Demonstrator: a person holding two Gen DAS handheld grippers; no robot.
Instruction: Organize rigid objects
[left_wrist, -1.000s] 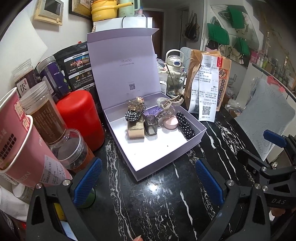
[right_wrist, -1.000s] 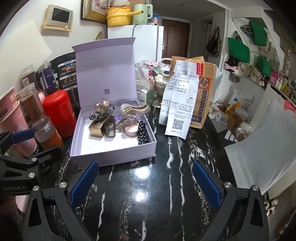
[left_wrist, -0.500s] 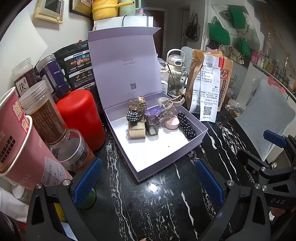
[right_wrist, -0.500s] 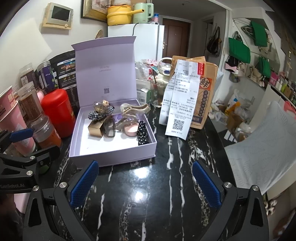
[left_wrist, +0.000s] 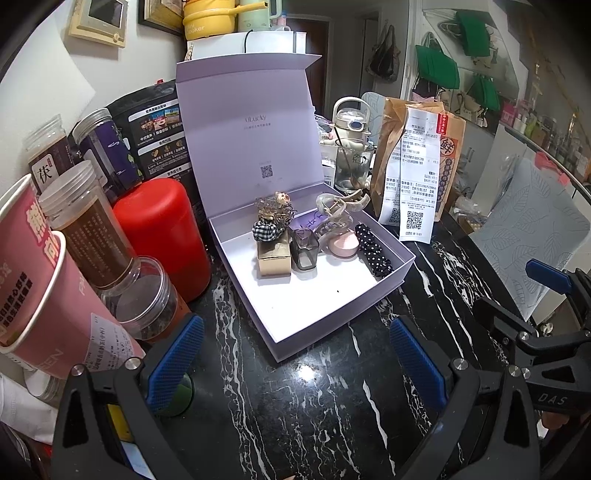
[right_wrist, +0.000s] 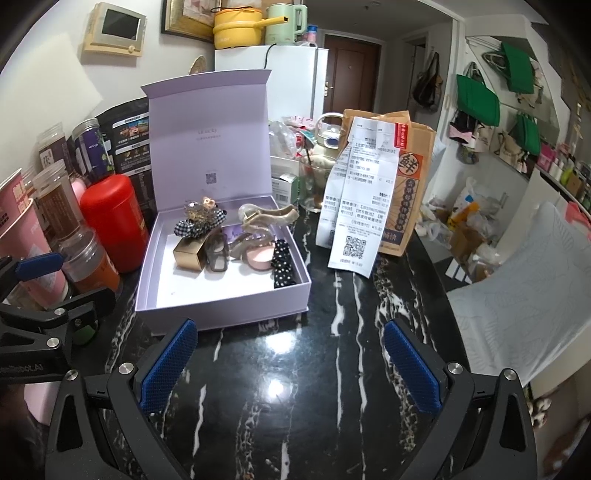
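Observation:
An open lilac gift box (left_wrist: 332, 317) (right_wrist: 221, 314) stands on the black marble table, lid upright. Inside lie a gold carton (left_wrist: 273, 258) (right_wrist: 190, 254) with a gingham hair tie on top, a smoky clear clip (left_wrist: 304, 251) (right_wrist: 218, 254), a pink round compact (left_wrist: 345, 245) (right_wrist: 258, 258), a beige claw clip (left_wrist: 341, 206) (right_wrist: 267, 218) and a black dotted bow (left_wrist: 373, 251) (right_wrist: 282, 264). My left gripper (left_wrist: 295, 362) is open and empty, in front of the box. My right gripper (right_wrist: 291, 365) is open and empty, in front of the box's right corner.
A red canister (left_wrist: 162, 240) (right_wrist: 110, 221), clear jars (left_wrist: 144, 302) and a pink paper cup (left_wrist: 33, 295) crowd the left. A paper bag with receipts (left_wrist: 417, 177) (right_wrist: 376, 184) and a glass (left_wrist: 351, 166) stand behind the box. A white leaf-patterned chair (right_wrist: 517, 295) is right of the table.
Both grippers have moved very slightly; the box sits a touch lower and nearer in both views. Nothing was gripped or released.

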